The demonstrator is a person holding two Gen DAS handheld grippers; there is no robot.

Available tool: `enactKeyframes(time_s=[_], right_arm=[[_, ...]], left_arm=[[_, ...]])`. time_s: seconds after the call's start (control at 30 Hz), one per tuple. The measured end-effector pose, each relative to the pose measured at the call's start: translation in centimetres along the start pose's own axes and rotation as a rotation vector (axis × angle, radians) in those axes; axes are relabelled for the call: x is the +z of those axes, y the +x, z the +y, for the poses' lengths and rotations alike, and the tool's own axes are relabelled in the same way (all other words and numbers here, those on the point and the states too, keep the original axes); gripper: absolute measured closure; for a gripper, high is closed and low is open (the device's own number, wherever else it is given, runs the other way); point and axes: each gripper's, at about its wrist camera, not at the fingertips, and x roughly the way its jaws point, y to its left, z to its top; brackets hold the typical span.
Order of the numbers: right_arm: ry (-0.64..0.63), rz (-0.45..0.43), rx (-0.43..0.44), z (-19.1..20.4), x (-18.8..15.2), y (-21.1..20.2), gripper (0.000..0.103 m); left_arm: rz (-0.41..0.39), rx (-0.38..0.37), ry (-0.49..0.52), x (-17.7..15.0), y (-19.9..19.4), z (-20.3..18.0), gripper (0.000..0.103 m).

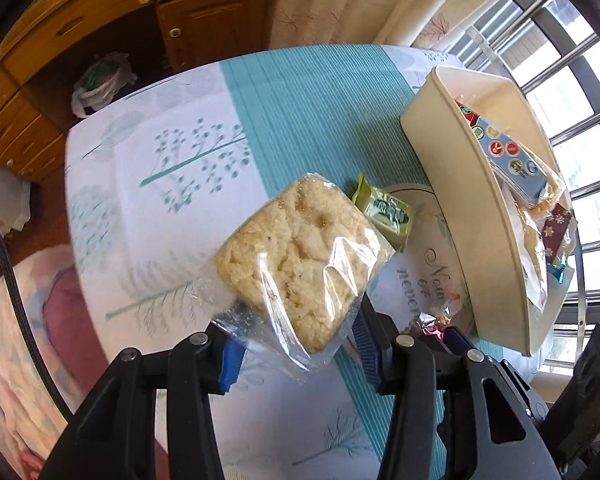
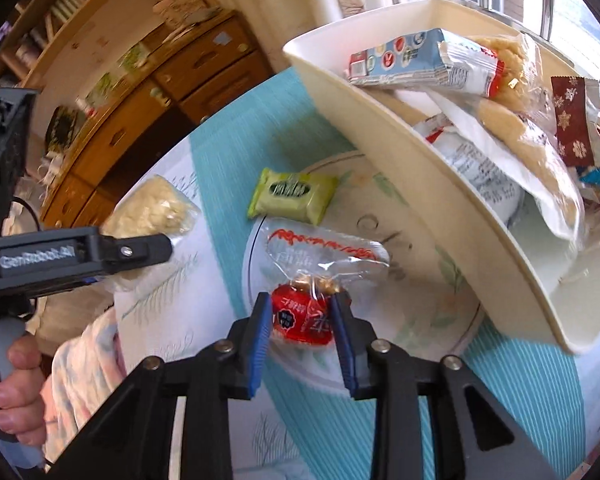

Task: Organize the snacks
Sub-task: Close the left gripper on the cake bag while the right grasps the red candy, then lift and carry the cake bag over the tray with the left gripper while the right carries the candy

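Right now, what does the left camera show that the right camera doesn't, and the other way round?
Only the left view shows the left gripper from behind, its fingers shut on the wrapper of a pale crumbly cake, plus a plastic bag on the floor by the cabinet.

Only the right view shows the right gripper pinching a red-wrapped snack over the plate, the person's hand, and bookshelves.

Both show the green snack packet, the cream bin of snacks, the blue packet inside, and the teal tablecloth.
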Motion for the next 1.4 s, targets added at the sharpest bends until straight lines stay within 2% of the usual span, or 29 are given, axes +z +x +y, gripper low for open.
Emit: enactKeyframes(time_s=[0.13,0.37,0.77,1.03,1.4], right_arm=[[-0.012,0.014,0.013,0.1,-1.6,-1.4,0.074],[-0.059,-0.058,0.047,1.7,-3.8,-5.1,0.074],[-0.101,-0.176,0.100,0.7,-6.4,-11.6,0.074],[-0.093,-0.235,0.084,-2.0,-5.3,-14.1,0.074],[-0.176,-0.269,0.097,-5.6,0.1,-15.9,0.074]], left_arm=[[-0.040,-0.001,-0.044,-3.3,-3.1,0.4,0.057],[-0.129,-0.009,-0.091,-8.5,-7.9,-0.3,0.056],[-0.324,-0.132,-0.109,-16.3,-13.6,-3.5,0.056],[-0.412,-0.212,-0.125,-17.6,-15.3,-6.4,0.057],[-0.500,-0.268,-0.182,-14.8,-15.9,-11.1,0.056]])
